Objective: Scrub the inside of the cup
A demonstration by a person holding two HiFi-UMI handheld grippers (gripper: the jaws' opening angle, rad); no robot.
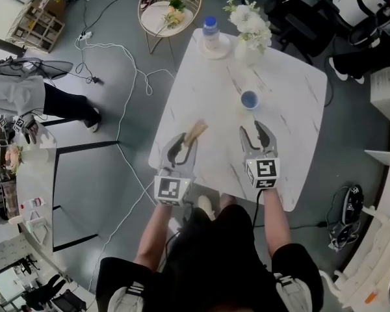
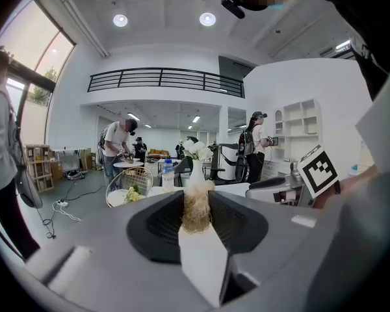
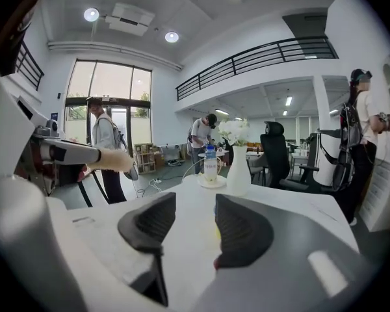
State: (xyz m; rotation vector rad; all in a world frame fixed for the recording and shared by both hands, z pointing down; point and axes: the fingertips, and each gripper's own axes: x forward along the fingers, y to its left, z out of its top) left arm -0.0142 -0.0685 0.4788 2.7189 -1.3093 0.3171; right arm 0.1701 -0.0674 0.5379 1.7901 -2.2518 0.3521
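Observation:
A small blue cup (image 1: 249, 99) stands on the white marble table (image 1: 292, 129), a little beyond my right gripper (image 1: 255, 134). That gripper is open above the table with nothing between its fingers; in the right gripper view (image 3: 194, 220) only tabletop shows in the gap, and the cup is almost wholly hidden behind the right jaw. My left gripper (image 1: 184, 143) is shut on a brush (image 1: 196, 132) with a white handle and a tan bristle head (image 2: 196, 212). The brush points towards the far side of the table, left of the cup. The bristle head (image 3: 110, 160) also shows at the left of the right gripper view.
A water bottle (image 1: 210, 31) on a round coaster and a white vase of flowers (image 1: 247, 28) stand at the table's far edge. A wire side table (image 1: 169, 5) stands behind. Cables (image 1: 117, 64) run over the floor on the left, near a standing person (image 1: 26, 96).

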